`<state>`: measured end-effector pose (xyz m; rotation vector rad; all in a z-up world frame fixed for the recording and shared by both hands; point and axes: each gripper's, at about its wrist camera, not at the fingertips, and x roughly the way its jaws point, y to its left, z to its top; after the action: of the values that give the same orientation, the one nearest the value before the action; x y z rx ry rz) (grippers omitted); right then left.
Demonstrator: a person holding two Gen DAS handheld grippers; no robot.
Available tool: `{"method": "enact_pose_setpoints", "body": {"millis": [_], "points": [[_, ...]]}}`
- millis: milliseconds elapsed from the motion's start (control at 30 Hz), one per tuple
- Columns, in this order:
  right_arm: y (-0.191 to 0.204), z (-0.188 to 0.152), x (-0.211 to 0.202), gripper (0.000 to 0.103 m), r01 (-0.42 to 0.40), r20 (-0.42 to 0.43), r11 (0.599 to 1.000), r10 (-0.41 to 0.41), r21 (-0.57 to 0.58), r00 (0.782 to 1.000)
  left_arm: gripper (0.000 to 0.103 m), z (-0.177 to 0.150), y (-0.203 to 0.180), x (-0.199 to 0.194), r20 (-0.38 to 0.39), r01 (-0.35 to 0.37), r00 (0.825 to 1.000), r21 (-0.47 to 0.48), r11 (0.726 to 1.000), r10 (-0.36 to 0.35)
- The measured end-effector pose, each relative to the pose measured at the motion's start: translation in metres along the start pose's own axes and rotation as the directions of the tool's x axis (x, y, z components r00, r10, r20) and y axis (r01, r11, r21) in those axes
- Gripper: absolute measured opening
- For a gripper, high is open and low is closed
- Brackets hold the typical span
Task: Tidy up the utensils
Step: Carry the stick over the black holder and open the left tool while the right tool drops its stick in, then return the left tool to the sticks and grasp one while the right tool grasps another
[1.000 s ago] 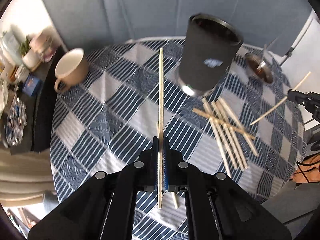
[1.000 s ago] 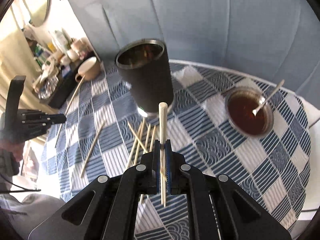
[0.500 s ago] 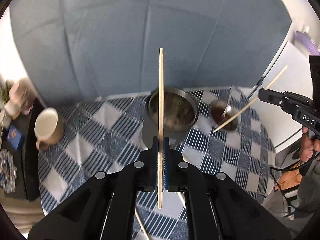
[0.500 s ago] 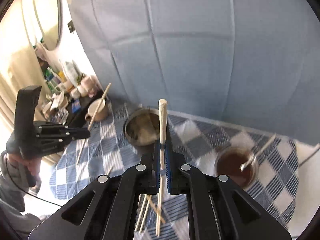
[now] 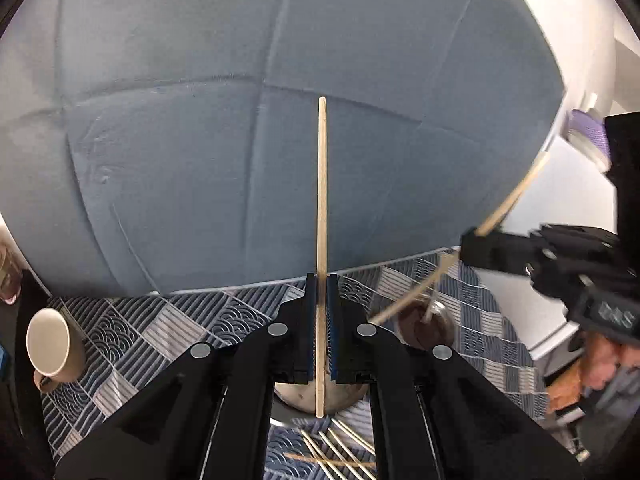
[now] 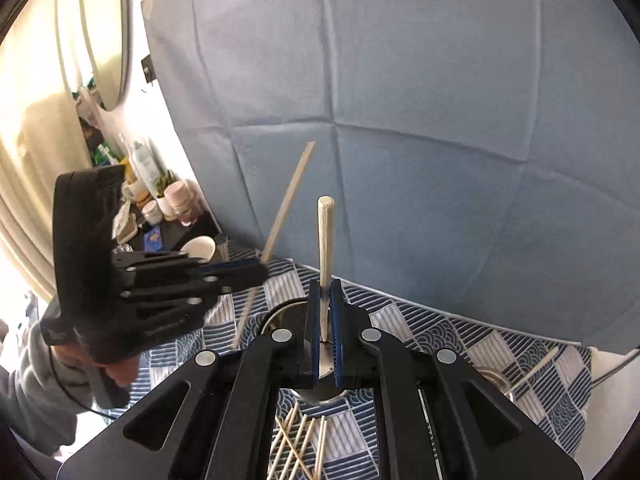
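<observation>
My left gripper is shut on a wooden chopstick held upright; its lower end hangs over the black tumbler, mostly hidden under the jaws. My right gripper is shut on a second chopstick, also upright above the tumbler. Each gripper shows in the other's view: the right one at the right, the left one at the left with its chopstick. Several loose chopsticks lie on the checked cloth below; they also show in the left wrist view.
A beige mug stands at the table's left. A bowl of brown sauce with a spoon sits at the right. A blue padded wall rises behind the table. A shelf with bottles and jars is at the far left.
Both grippers have risen and tilted up, each keeping its chopstick. They have come close together above the tumbler, which has dropped beneath the jaws.
</observation>
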<state>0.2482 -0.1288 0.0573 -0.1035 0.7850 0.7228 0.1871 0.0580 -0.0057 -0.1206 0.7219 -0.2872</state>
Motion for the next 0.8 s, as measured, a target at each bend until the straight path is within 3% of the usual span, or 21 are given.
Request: {"method": "enact_pose_setpoints", "body": {"millis": [67, 167, 333, 400, 600, 667, 800], "points": [[0.000, -0.002, 0.010, 0.005, -0.007, -0.018, 1.000, 0.007, 0.006, 1.000, 0.005, -0.001, -0.001, 0.012, -0.006, -0.011, 1.000, 0.016, 1.000, 0.011], [-0.002, -0.006, 0.023, 0.005, -0.004, -0.049, 1.000, 0.005, 0.017, 0.999, 0.005, -0.003, 0.005, 0.026, -0.014, 0.020, 1.000, -0.033, 0.999, -0.020], [-0.003, -0.015, 0.039, 0.005, 0.003, -0.095, 1.000, -0.001, 0.030, 0.995, 0.005, -0.018, 0.009, 0.040, -0.003, -0.052, 0.999, -0.011, 0.999, 0.052], [-0.005, -0.018, 0.042, 0.007, 0.017, -0.102, 0.999, -0.013, 0.038, 0.995, 0.005, -0.025, 0.017, 0.040, 0.001, -0.046, 0.999, -0.049, 0.998, 0.046], [-0.009, -0.018, 0.041, 0.009, 0.039, -0.089, 0.998, -0.034, 0.053, 0.996, 0.019, -0.036, 0.022, 0.037, -0.014, -0.059, 0.998, -0.040, 0.997, 0.059], [-0.010, -0.018, 0.037, 0.023, 0.056, -0.074, 0.997, -0.052, 0.058, 0.996, 0.021, -0.037, 0.027, 0.034, -0.016, -0.079, 0.997, -0.045, 0.996, 0.078], [-0.010, -0.019, 0.029, 0.029, 0.064, -0.055, 0.996, -0.061, 0.063, 0.997, 0.027, -0.043, 0.037, 0.024, -0.030, -0.117, 0.993, -0.055, 0.992, 0.116]]}}
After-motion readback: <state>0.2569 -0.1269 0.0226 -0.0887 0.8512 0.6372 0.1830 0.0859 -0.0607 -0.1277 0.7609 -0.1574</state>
